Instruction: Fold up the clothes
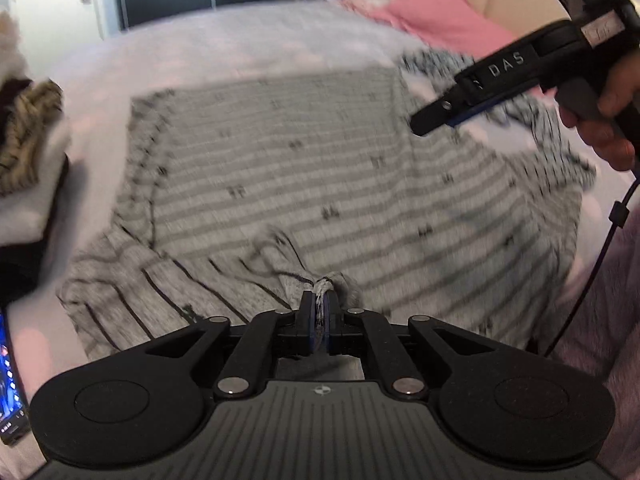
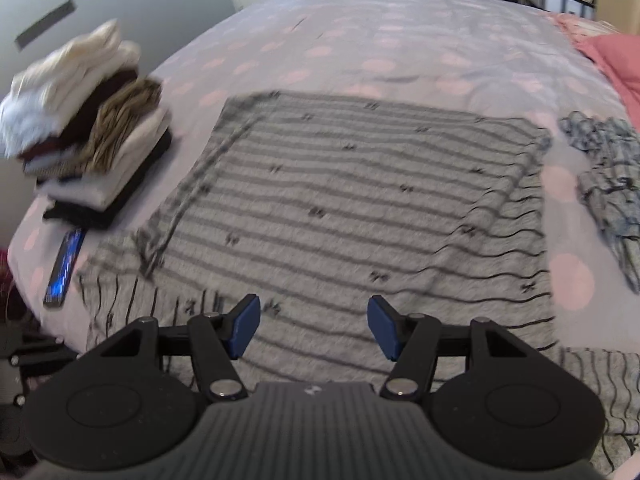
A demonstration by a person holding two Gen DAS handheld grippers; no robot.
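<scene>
Garment: grey knit top with thin dark stripes and small bow marks, spread flat on the white bedcover with pale pink dots; fills the middle of the bed, far edge straight, near edge under both tools.
Left gripper: jaws pinched tight on a bunched bit of the top's near edge; fabric and loose threads show between the blue pads.
Right gripper: jaws stand wide, nothing between them; hovers over the near part of the top, not touching that I can tell. In the left wrist view it sits over the top's right side, person's hand on the grip.
Sleeve: 1 sleeve lies folded across the near left corner, stripes running at an angle to the body.
Key relation: body stripes run left-right, so the top's long span is left-right and the rest of it lies beyond the held edge. Left tool already has cloth; right tool is the nearer one to the free right side.
Next, my read: right needs to drop onto the near right edge and match the left's pinch before any fold toward the far side.
Neighbours: stack of folded clothes at far left, dark phone with lit screen near left, crumpled patterned garment at right, pink blanket far right.
Risk: frames blurred; 1-point pull could skew the fold.
</scene>
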